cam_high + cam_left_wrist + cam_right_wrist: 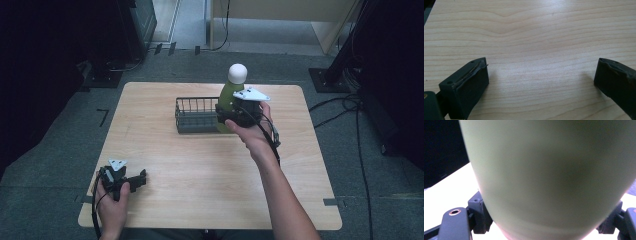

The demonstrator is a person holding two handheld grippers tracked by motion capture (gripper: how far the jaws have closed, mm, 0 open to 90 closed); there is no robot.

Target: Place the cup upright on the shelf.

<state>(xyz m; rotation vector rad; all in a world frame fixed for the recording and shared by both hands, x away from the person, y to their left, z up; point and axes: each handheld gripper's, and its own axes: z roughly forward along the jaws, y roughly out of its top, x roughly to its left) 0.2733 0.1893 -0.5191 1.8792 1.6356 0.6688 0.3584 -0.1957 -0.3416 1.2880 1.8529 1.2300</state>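
A green bottle (229, 97) with a round white cap (237, 73) is held upright above the table, at the right end of a dark wire basket (195, 115). My right gripper (226, 114) is shut on the bottle's lower body. In the right gripper view the green bottle (549, 177) stands very close between the two black jaws. My left gripper (141, 178) rests at the table's near left corner, pointing right. Its jaws stand wide open over bare wood, and the left gripper view shows one black fingertip (470, 82) on each side with nothing between them.
The wooden table (210, 165) has bare wood in front of the basket. Dark stands and cables lie on the grey floor at right (350, 105) and back left (110, 70).
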